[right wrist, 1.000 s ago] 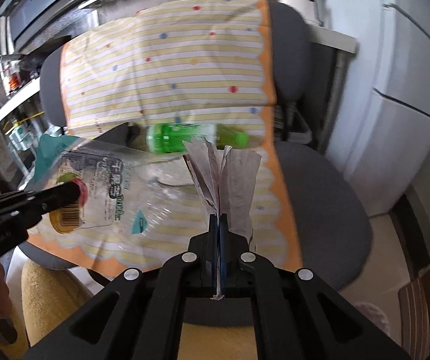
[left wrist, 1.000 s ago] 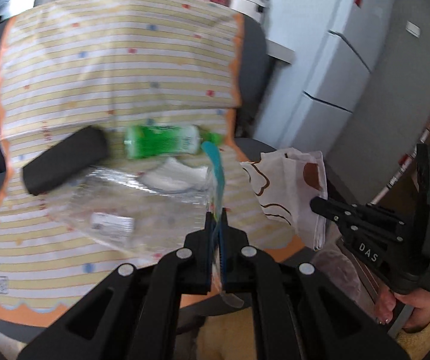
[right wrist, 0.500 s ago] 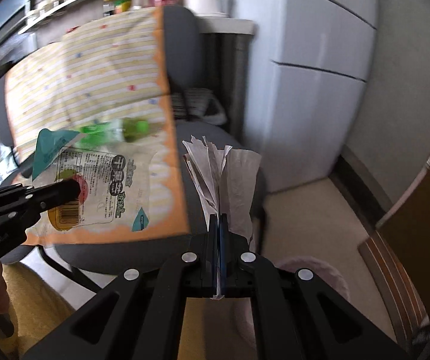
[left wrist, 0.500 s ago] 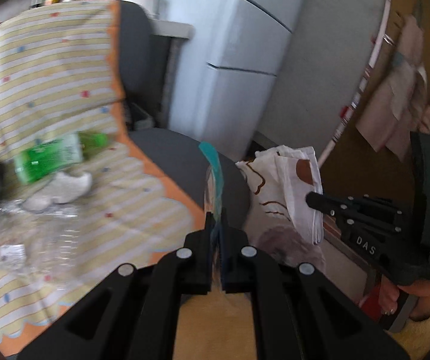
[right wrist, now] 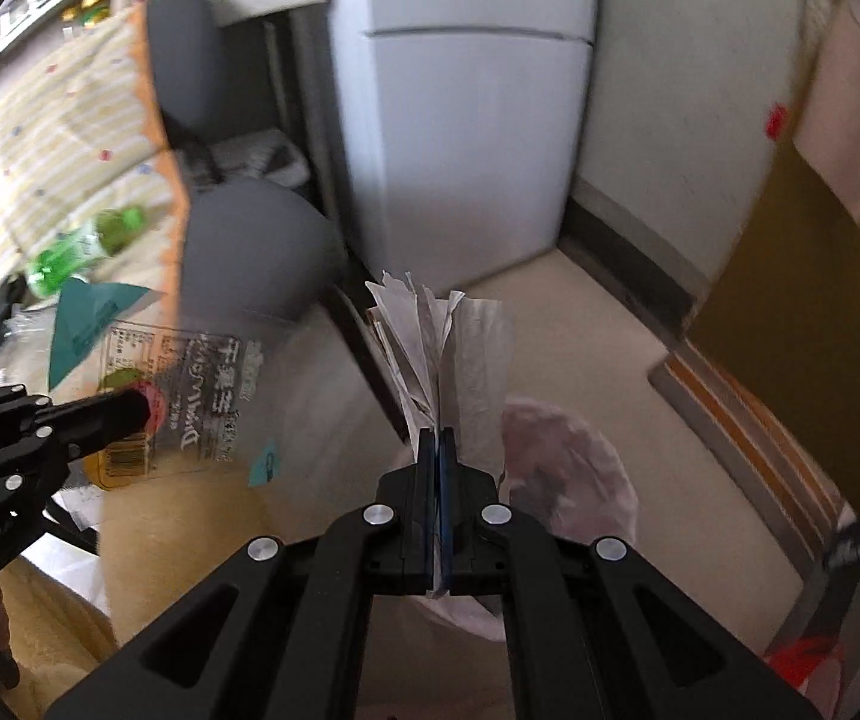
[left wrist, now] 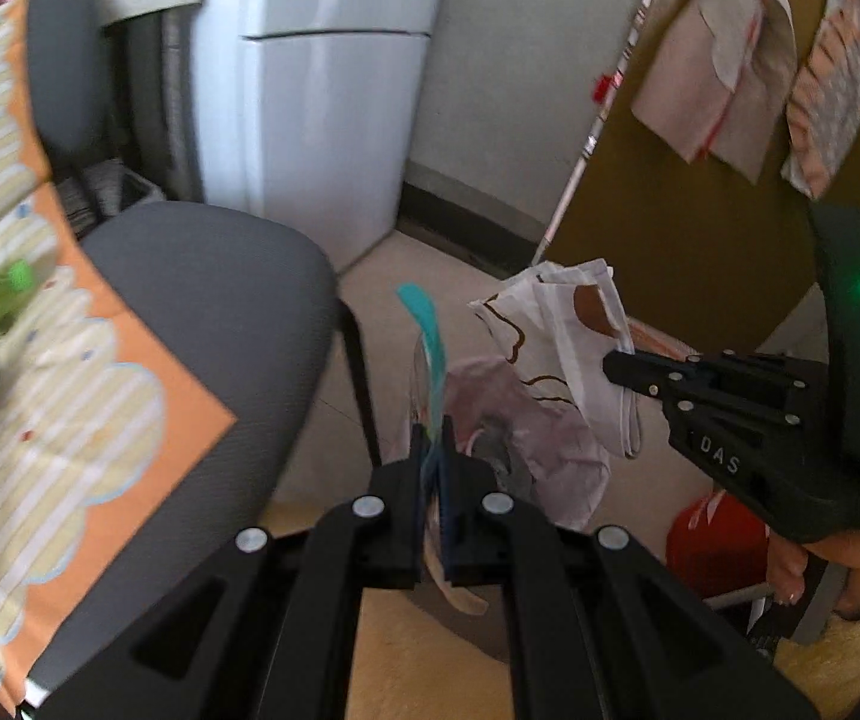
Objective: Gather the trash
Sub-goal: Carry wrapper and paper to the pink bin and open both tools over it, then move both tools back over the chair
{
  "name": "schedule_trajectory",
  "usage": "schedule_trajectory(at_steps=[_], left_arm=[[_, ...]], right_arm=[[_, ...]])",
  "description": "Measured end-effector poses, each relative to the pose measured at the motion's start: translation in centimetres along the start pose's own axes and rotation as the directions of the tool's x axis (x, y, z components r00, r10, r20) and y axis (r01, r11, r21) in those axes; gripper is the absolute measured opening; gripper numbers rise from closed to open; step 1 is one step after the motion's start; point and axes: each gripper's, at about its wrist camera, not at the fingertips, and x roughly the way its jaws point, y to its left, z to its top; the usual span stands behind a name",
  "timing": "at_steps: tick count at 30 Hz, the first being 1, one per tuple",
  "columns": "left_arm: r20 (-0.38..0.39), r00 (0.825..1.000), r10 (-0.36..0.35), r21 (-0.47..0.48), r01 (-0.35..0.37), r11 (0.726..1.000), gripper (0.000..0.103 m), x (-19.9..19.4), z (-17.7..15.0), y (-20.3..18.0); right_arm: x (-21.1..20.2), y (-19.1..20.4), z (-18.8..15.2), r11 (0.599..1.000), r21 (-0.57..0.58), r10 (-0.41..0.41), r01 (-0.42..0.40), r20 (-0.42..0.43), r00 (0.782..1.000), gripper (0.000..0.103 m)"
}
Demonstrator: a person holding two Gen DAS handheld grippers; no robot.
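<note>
Both grippers are clamped down on trash right now. Left gripper has its jaws pinched tight on a clear plastic wrapper with a teal corner and printed label; from its own camera you only see the wrapper edge-on, a thin teal strip sticking up between the fingers, but the right camera shows it flat, hanging off the tip of the left gripper. Right gripper is closed on a crumpled paper bag, white with brown markings, fanned out above the jaws; in the left view it dangles from the right gripper, with a hand gripping the handle below. Both pieces sit above a bin lined with a pinkish bag on the floor, just past the fingers in each view. Off to the left is a grey chair with a striped yellow and orange cloth over it, and a green bottle lying on the cloth, plus some more clear plastic at the edge. White fridge behind the chair. Everything's a bit motion-blurred.
</note>
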Motion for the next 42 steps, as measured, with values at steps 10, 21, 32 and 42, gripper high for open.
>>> schedule_trajectory(at_steps=[10,21,32,42], left_arm=[[-0.1,0.995,-0.018,0.149,0.033,0.988,0.002,7.9,-0.2,-4.2],[-0.196,0.977,-0.09,0.128,0.116,0.985,0.005,15.6,-0.3,-4.3],[-0.233,0.971,-0.047,0.107,0.073,0.992,0.051,18.7,-1.2,-4.0],[-0.226,0.971,0.072,0.104,-0.05,0.993,0.052,13.6,-1.3,-2.4]], right_arm=[[5.1,-4.9,-2.9,0.991,0.13,-0.016,0.033,-0.132,0.991,0.001],[10.4,-9.2,-4.7,0.966,0.257,0.057,-0.009,-0.181,0.982,0.006],[11.7,-9.5,-6.0,0.957,0.288,0.066,0.004,-0.232,0.971,0.04],[7.4,-5.2,-3.9,0.981,0.184,0.102,-0.059,-0.236,0.966,0.04]])
